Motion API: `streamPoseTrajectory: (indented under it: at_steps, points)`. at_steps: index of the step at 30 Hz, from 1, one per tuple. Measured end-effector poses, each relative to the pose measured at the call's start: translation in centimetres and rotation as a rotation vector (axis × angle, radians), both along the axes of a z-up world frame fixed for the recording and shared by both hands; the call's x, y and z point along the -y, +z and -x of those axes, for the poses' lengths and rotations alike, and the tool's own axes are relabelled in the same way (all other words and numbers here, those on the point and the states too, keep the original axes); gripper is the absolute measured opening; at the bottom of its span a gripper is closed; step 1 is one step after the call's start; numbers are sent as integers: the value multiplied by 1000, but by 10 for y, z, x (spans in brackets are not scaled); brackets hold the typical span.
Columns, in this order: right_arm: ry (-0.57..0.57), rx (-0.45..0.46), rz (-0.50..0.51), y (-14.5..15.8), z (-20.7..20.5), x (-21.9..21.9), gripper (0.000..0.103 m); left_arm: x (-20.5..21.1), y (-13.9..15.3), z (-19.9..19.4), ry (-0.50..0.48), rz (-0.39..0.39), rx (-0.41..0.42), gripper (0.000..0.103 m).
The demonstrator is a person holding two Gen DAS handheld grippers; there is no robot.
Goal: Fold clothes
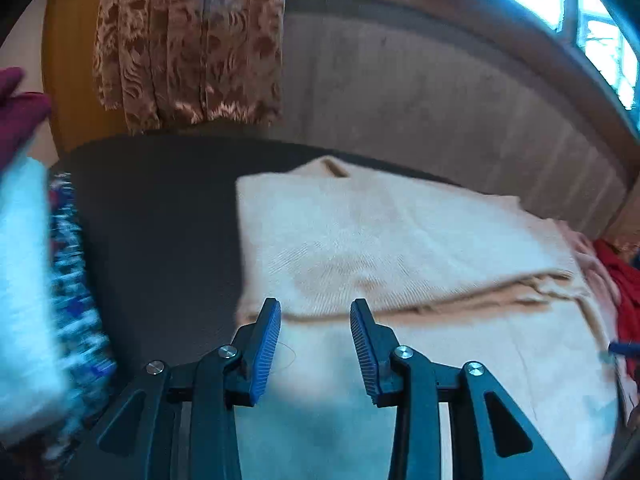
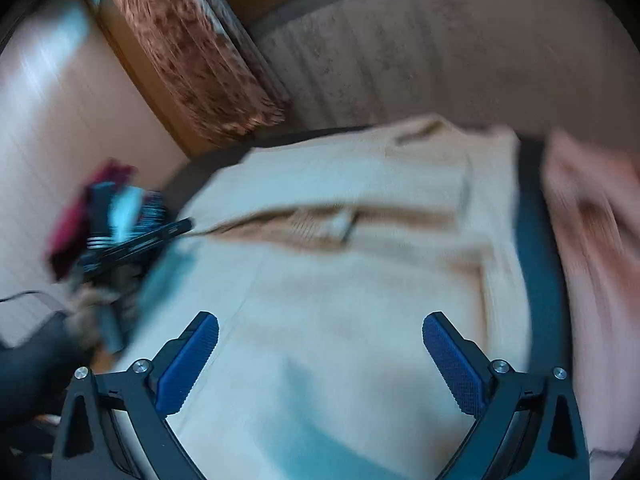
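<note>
A cream knitted sweater (image 1: 360,240) lies on the dark sofa seat (image 1: 160,220), its upper part folded over along a crosswise edge. My left gripper (image 1: 315,308) hovers over the near side of that fold, open, with nothing between its blue pads (image 1: 264,344). In the right wrist view the same sweater (image 2: 340,280) fills the middle. My right gripper (image 2: 320,320) hangs above it, open wide and empty. A dark blurred shape at the sweater's left edge looks like the left gripper (image 2: 152,236).
A grey ribbed sofa back (image 1: 440,100) rises behind the seat, with a brown patterned curtain (image 1: 188,40) to its left. Pink and red clothes (image 2: 592,240) lie to the right of the sweater. Blurred maroon, white and blue-patterned cloth (image 1: 60,280) sits at the left.
</note>
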State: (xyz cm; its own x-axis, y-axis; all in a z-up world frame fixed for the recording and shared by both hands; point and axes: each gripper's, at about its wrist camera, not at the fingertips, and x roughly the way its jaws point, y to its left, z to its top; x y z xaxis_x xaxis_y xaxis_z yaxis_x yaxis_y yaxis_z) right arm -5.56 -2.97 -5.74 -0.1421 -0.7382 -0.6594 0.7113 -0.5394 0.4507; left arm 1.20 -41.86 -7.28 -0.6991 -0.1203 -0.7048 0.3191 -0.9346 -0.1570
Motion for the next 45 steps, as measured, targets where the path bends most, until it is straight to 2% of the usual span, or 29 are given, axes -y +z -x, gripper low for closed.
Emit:
streamPoseTrajectory:
  at_steps: [3, 7, 10, 12, 15, 18, 21, 24, 27, 29, 31, 33, 35, 37, 38, 39, 40, 41, 43, 45]
  points:
    - [-58, 114, 8, -21, -15, -64, 103, 6, 7, -41, -30, -32, -16, 38]
    - [-105, 227, 107, -40, -30, -104, 103, 11, 6, -90, -1, -36, -6, 39]
    - [-51, 292, 184, -44, -37, -94, 103, 16, -2, -126, 22, -76, 15, 40]
    - [-4, 286, 181, -44, -41, -79, 103, 15, -10, -152, 21, -88, 29, 40]
    - [61, 312, 194, -45, -51, -64, 103, 8, -19, -187, 4, -156, 31, 42]
    - [144, 328, 172, -46, -65, -58, 103, -2, -32, -207, -23, -213, 49, 44]
    - [219, 366, 171, -46, -81, -54, 103, -11, -41, -211, -46, -229, 50, 48]
    - [225, 358, 178, -47, -86, -54, 103, -13, -46, -207, -22, -231, 37, 48]
    - [163, 357, 225, -49, -85, -61, 103, -22, -48, -208, -35, -220, 14, 52]
    - [143, 314, 231, -48, -91, -64, 103, -34, -49, -206, -68, -200, 23, 52]
    - [167, 216, 195, -45, -103, -59, 103, -48, -48, -202, -125, -202, 32, 52]
    - [180, 142, 158, -42, -113, -54, 103, -61, -48, -199, -155, -161, 48, 52]
    - [161, 147, 159, -42, -113, -55, 103, -68, -49, -199, -160, -140, 55, 52]
    - [132, 163, 162, -42, -111, -59, 92, -68, -49, -199, -162, -155, 62, 51]
    - [119, 166, 159, -43, -110, -61, 88, -67, -49, -199, -155, -173, 62, 46]
    - [109, 170, 157, -44, -109, -64, 79, -65, -49, -201, -146, -206, 64, 44]
    - [104, 181, 158, -45, -108, -67, 68, -64, -49, -200, -145, -221, 68, 34]
    - [101, 199, 159, -47, -107, -69, 62, -63, -50, -198, -145, -229, 78, 18]
    - [96, 241, 157, -53, -106, -77, 39, -64, -49, -195, -144, -223, 94, 10]
    - [90, 268, 159, -58, -107, -85, 29, -63, -47, -193, -143, -221, 99, 7]
